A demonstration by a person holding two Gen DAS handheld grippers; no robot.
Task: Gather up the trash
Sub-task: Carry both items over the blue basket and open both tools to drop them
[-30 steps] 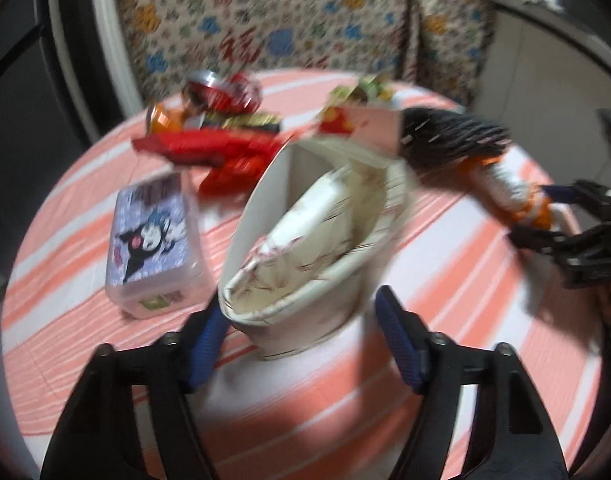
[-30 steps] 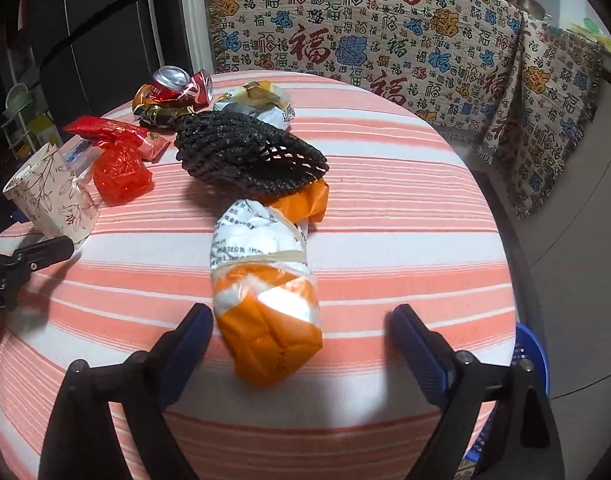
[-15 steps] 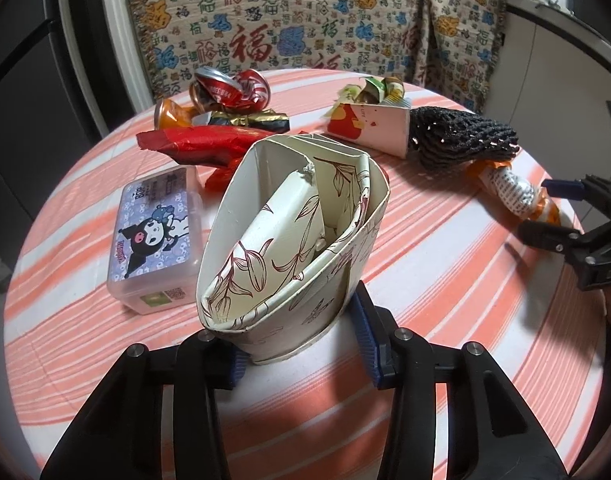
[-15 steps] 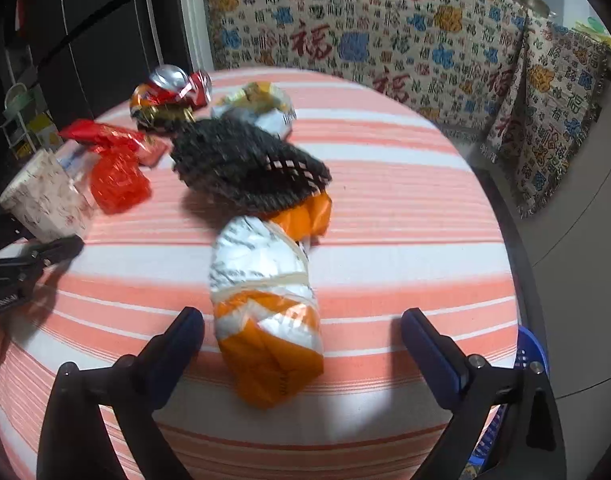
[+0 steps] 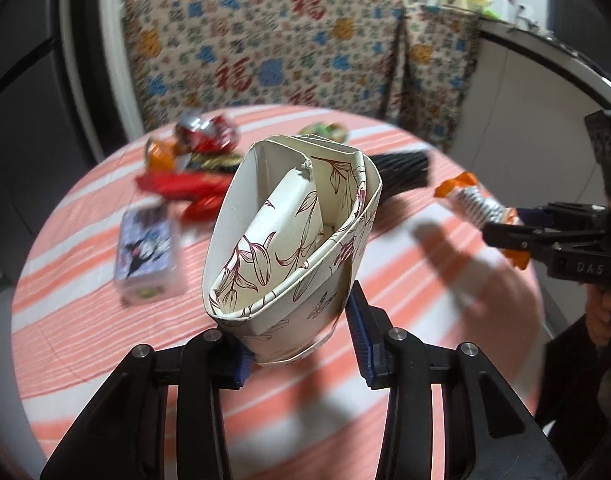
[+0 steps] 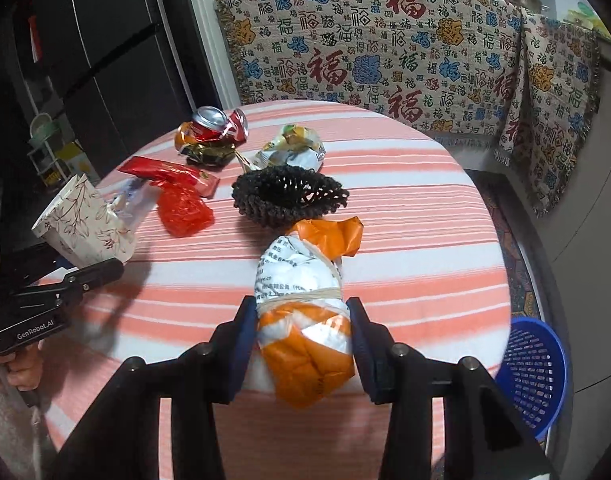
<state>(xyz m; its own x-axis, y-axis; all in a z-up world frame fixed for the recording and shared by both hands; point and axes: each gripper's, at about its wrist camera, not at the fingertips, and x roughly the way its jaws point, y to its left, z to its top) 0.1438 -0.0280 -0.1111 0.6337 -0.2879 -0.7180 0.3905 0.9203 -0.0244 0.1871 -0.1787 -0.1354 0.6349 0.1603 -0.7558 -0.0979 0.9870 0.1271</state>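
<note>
My left gripper (image 5: 301, 340) is shut on a crushed floral paper cup (image 5: 289, 232) and holds it above the striped round table (image 5: 105, 320); the cup also shows in the right wrist view (image 6: 85, 224). My right gripper (image 6: 301, 344) is shut on an orange-and-white wrapped bundle (image 6: 305, 312) at the table's near edge; the bundle also shows in the left wrist view (image 5: 473, 208). Other trash lies on the table: a crushed red can (image 6: 217, 128), a red wrapper (image 6: 169, 172), a red crumpled bag (image 6: 183, 210), a snack bag (image 6: 293, 148) and black foam netting (image 6: 289, 196).
A blue mesh basket (image 6: 533, 372) stands on the floor right of the table. A small clear box with a cartoon lid (image 5: 147, 248) sits on the table. A patterned cloth (image 6: 385, 48) hangs behind. A dark cabinet (image 6: 85, 60) stands at left.
My left gripper has lifted the paper cup off the table. My right gripper has closed from wide open onto the orange-and-white bundle.
</note>
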